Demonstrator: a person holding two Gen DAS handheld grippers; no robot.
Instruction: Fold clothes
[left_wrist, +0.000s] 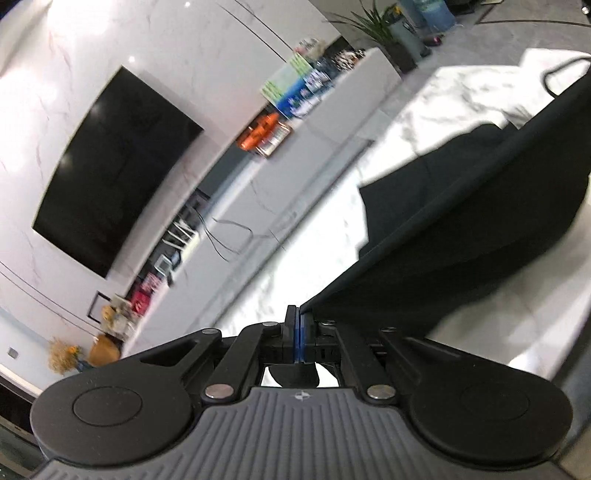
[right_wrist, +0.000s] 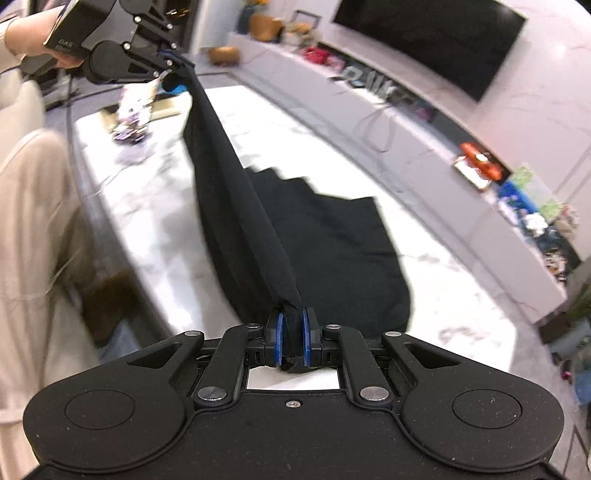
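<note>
A black garment (right_wrist: 325, 236) hangs stretched between my two grippers above a white marble table (right_wrist: 155, 206). My right gripper (right_wrist: 291, 332) is shut on one bunched corner of it. My left gripper (left_wrist: 299, 332) is shut on the other corner, and it shows in the right wrist view at the top left (right_wrist: 173, 70), held by a hand. The taut upper edge of the black garment (left_wrist: 461, 221) runs between the two grippers. Its lower part drapes down onto the table.
A person in beige clothing (right_wrist: 33, 236) sits at the table's left side. Small purple-and-white items (right_wrist: 131, 118) lie at the table's far end. Behind stands a long white cabinet (right_wrist: 424, 147) with clutter, a wall-mounted TV (right_wrist: 436, 40) and a potted plant (left_wrist: 384, 33).
</note>
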